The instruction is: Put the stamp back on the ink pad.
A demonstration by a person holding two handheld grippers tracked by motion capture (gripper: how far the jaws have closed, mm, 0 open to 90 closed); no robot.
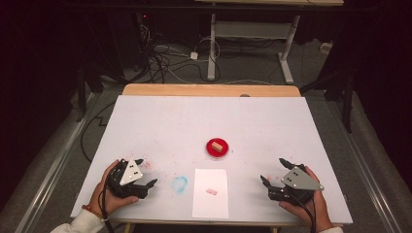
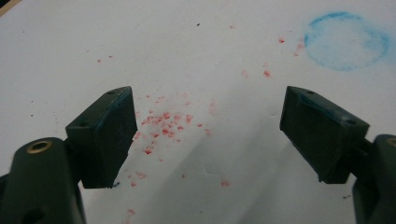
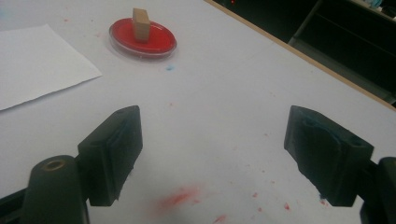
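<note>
A small tan wooden block [image 1: 217, 144] [image 3: 140, 24] stands in a round red dish [image 1: 211, 150] [image 3: 159, 43] near the table's middle. In front of the dish lies a white sheet of paper [image 1: 210, 192] [image 3: 32, 65] with a small red mark [image 1: 211, 191] printed on it. My left gripper [image 1: 147, 171] [image 2: 208, 135] rests open at the front left over red specks, nothing between its jaws. My right gripper [image 1: 273, 171] [image 3: 212, 154] rests open at the front right, empty, and the dish lies ahead of it to the left in its own view.
A blue ring-shaped stain [image 1: 179, 184] [image 2: 346, 41] marks the white tabletop [image 1: 209, 121] between the left gripper and the paper. Red smears [image 3: 180, 198] dot the surface near the right gripper. Beyond the table's far wooden edge [image 1: 211, 90] lie cables and another table's legs.
</note>
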